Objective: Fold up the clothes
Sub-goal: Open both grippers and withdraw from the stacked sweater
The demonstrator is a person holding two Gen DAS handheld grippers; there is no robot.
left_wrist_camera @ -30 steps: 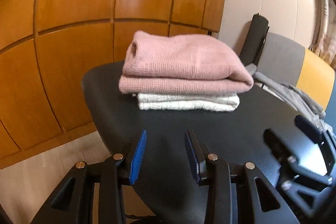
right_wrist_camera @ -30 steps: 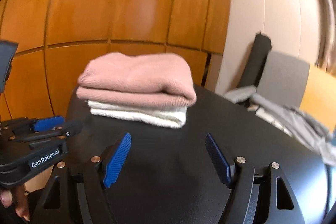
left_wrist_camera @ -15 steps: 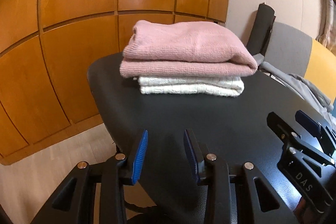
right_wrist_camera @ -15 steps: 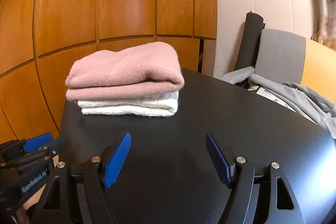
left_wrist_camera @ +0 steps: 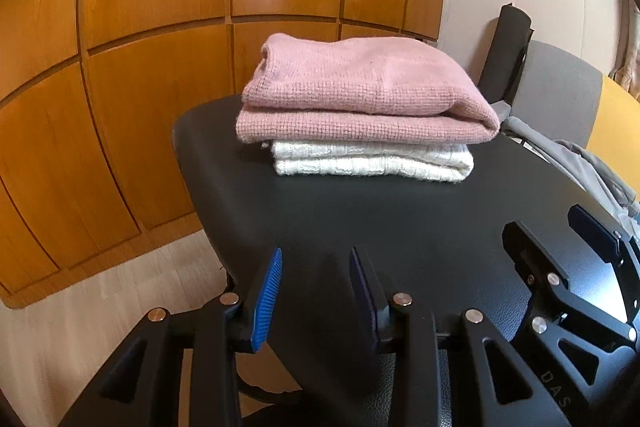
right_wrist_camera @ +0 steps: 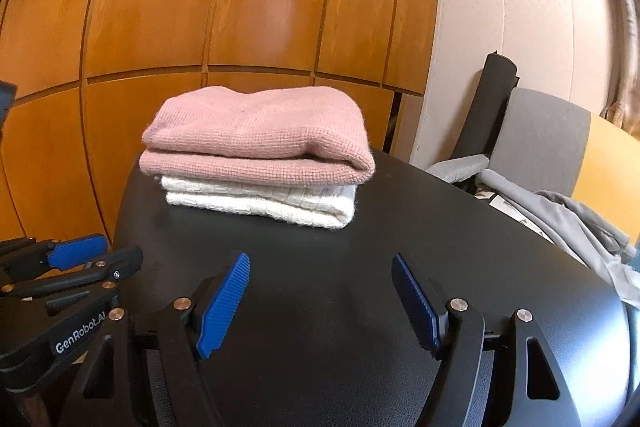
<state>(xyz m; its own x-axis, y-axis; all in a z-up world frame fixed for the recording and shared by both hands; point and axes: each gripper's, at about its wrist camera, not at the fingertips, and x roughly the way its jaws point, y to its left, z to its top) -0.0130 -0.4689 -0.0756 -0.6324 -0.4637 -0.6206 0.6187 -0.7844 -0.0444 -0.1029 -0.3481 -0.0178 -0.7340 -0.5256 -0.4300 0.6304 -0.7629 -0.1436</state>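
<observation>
The wooden wall (left_wrist_camera: 160, 87) of orange panels fills the background behind everything. In front of it stands the black table (left_wrist_camera: 400, 227), and I use this table as the landmark. At the far left corner of the table lies a neat stack: the pink sweater (left_wrist_camera: 360, 95) is folded and rests directly on the white sweater (left_wrist_camera: 372, 163), which is also folded and touches the table surface. The edges of both pieces are quite well aligned, so these two seem finished.

Beyond the right edge of the table stands a grey chair (right_wrist_camera: 540, 131), and a grey garment (right_wrist_camera: 568, 223) hangs loosely from it onto the right side of the table. It is crumpled, not folded. I judge that this is the piece which remains, so the task is maybe two thirds done, if no other clothes wait outside the views.

Over the near edge of the table hover the two claws, both empty. The right claw (right_wrist_camera: 320, 303) has its blue pads spread wide apart. The left claw (left_wrist_camera: 316, 295) is only partly spread, with a narrower gap between its pads, and it pinches nothing. Neither claw touches the stack. The next step probably is to reach to the right for the grey garment and pull it flat onto the free middle of the table.
</observation>
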